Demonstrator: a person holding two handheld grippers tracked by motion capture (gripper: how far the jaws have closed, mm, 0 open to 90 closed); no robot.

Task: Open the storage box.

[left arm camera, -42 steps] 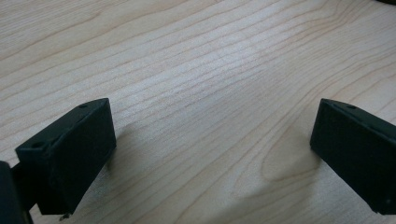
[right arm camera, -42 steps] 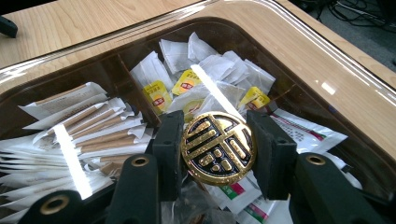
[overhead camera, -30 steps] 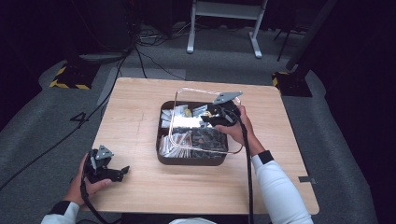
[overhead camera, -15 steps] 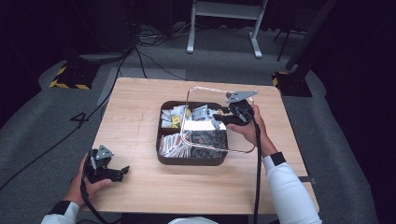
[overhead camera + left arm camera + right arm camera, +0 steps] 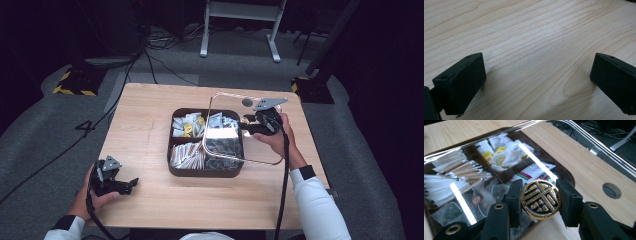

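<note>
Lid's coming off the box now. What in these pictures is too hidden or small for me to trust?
- Packets in the box: high view, print too small to read.
- Right-hand compartments: glare on the clear lid washes them out in the high view and right gripper view.
- Round gold knob: right gripper pads cover its sides and underside.
- Left gripper: jaws cut off by the left gripper view's frame edges.

One table [image 5: 150, 125], one four-compartment tray [image 5: 172, 150], one clear lid [image 5: 260, 150], two grippers [image 5: 248, 125] [image 5: 131, 184].
</note>
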